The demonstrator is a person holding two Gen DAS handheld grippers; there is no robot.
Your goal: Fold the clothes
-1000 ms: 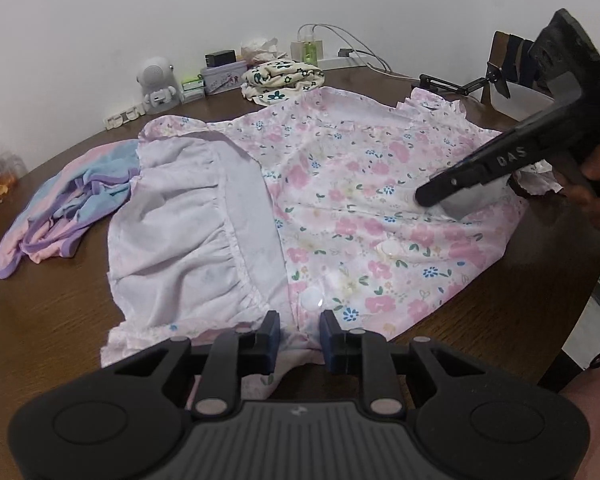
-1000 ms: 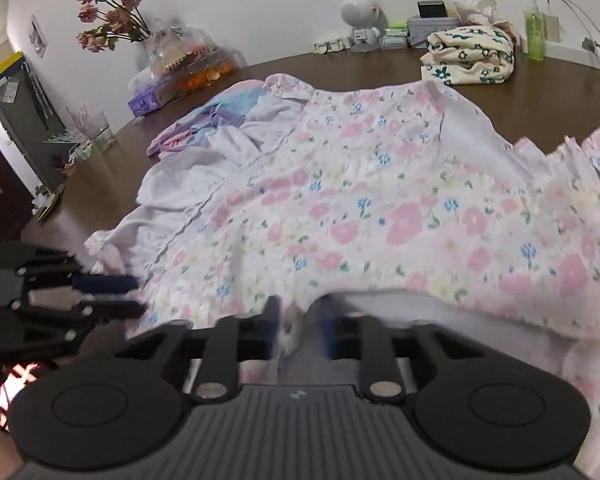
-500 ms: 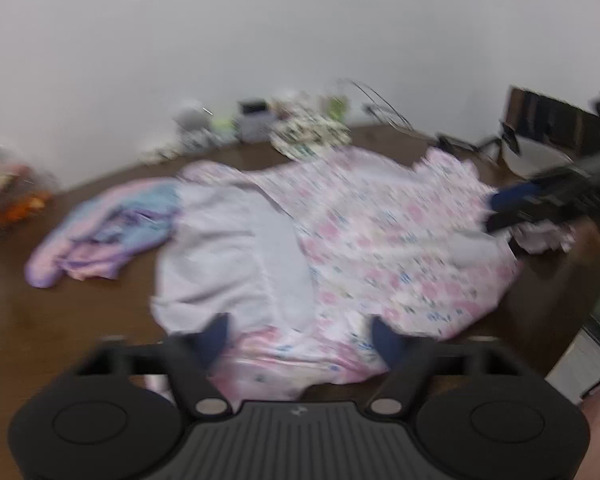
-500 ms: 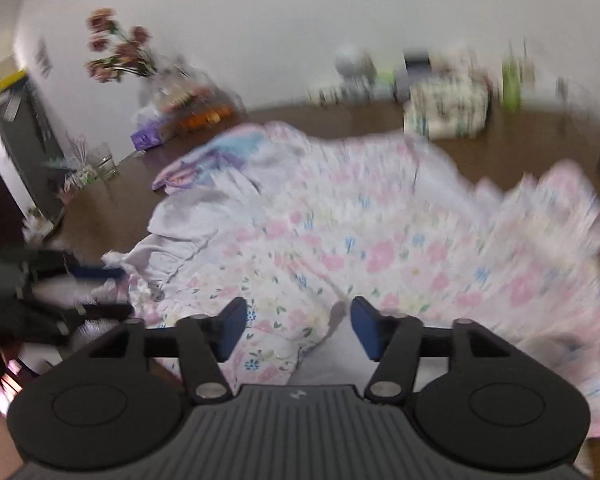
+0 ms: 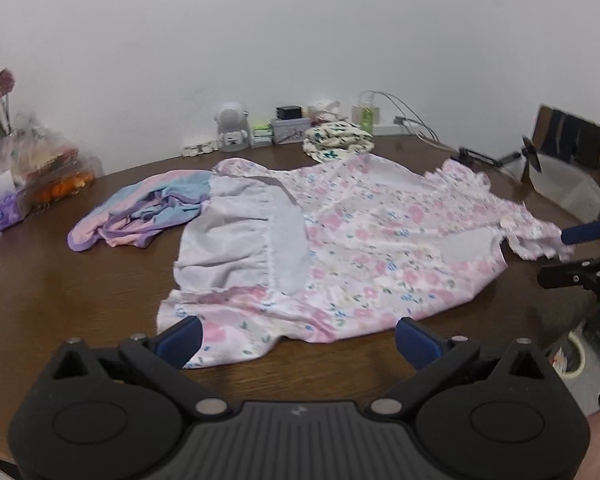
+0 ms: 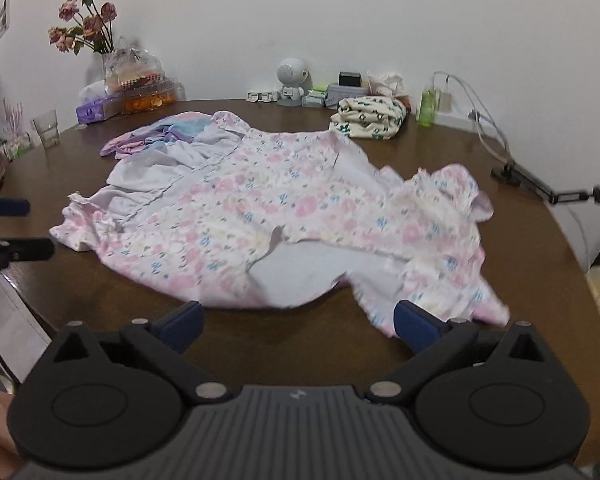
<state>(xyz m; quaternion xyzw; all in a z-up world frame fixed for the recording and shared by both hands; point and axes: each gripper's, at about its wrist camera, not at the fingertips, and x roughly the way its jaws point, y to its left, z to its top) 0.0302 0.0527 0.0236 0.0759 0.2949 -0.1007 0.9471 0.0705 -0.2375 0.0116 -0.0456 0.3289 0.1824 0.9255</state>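
Observation:
A pink floral dress [image 5: 360,240] lies spread on the brown round table [image 5: 80,280], partly folded so its pale lilac lining [image 5: 236,240] shows; it also shows in the right wrist view [image 6: 260,208]. My left gripper [image 5: 298,338] is open and empty, held just short of the dress's near hem. My right gripper [image 6: 298,322] is open and empty at the dress's other edge. Each gripper shows in the other's view, the right one [image 5: 572,252] at the right edge, the left one [image 6: 16,228] at the left edge.
A pink, blue and purple garment [image 5: 148,216] lies bunched beside the dress. A folded cream floral garment [image 6: 368,118] sits at the back. A small white robot figure [image 5: 232,130], boxes, a green bottle [image 6: 426,106], cables, a glass [image 6: 46,132], flowers [image 6: 84,20] and a snack bag line the table's far edge.
Both grippers let go of the dress, opened wide and pulled back from it. The dress now lies flat on the table with its edges released.

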